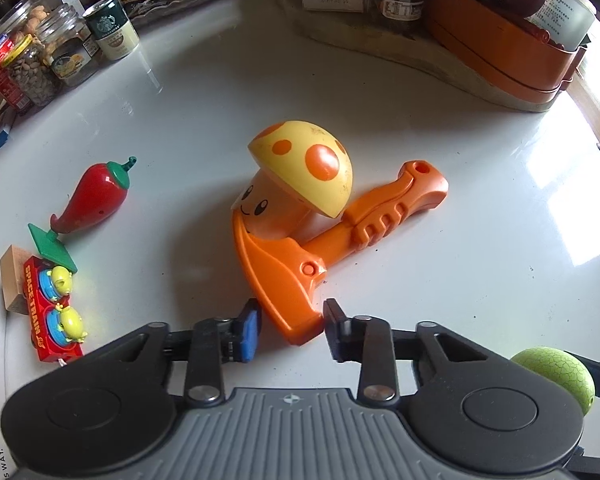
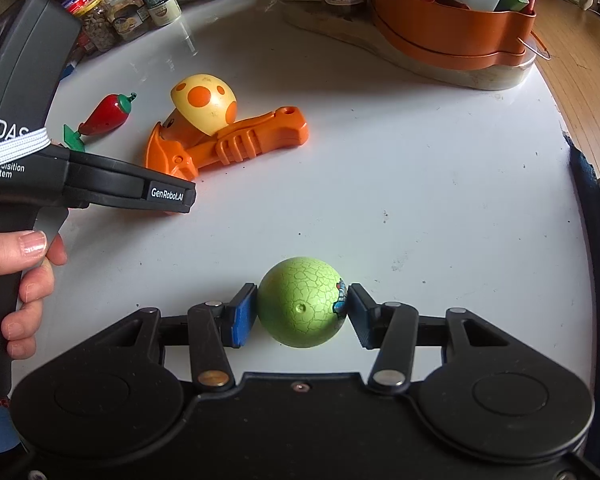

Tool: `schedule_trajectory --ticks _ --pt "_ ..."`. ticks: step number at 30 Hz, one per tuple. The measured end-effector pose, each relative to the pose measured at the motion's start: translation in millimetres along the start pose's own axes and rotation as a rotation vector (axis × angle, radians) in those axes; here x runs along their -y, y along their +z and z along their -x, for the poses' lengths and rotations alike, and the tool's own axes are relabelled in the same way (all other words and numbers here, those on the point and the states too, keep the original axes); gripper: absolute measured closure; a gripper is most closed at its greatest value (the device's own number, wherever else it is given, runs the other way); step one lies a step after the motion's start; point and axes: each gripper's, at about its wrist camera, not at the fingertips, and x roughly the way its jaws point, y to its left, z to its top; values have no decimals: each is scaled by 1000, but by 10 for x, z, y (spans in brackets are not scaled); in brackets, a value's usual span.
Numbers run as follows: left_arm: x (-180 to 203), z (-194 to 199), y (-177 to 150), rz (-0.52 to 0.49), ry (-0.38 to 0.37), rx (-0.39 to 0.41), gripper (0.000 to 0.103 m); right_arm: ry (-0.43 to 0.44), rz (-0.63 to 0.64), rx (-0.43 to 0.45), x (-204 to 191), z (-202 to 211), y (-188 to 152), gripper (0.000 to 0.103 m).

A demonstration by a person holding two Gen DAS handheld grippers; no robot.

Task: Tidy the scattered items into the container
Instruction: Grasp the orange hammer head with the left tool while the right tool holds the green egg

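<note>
1. Right wrist view, bottom centre: the right claw [image 2: 301, 314] is clenched on a green egg [image 2: 300, 308] with a crackled shell. Both pads press its sides, and a small coloured patch shows at its right flank against the dark pad. The egg sits low over the white table [image 2: 419, 200].
2. Left wrist view, bottom centre: the left claw [image 1: 290, 330] has its pads set on either side of the blade tip of an orange toy axe [image 1: 300, 276]. The right pad touches the blade's edge and the blue left pad looks to meet it too, so it appears gripped, though the contact is hard to confirm.
3. The axe lies flat at mid-frame, its handle running toward the upper right. A yellow mushroom toy [image 1: 300, 168] with orange spots and a smiling face leans across it, hiding part of the handle.
4. At the left, a red chilli toy [image 1: 96, 196] lies beside a red toy train [image 1: 52, 312], which is partly cut off by the claw body.
5. Upper right, an orange container [image 1: 499, 52] stands well apart, already crowded with bottles; its far side runs out of frame.
6. Upper left, jars and cans [image 1: 60, 48] line the table's edge, blurred.
</note>
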Motion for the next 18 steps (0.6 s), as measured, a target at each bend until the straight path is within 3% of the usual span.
schedule_trajectory --ticks 9,18 --pt "-118 42 -153 -11 -10 -18 77 0 18 -10 -70 -21 10 53" --pt "-276 177 -522 -33 -16 -51 78 -4 60 -42 -196 -97 -43 53"
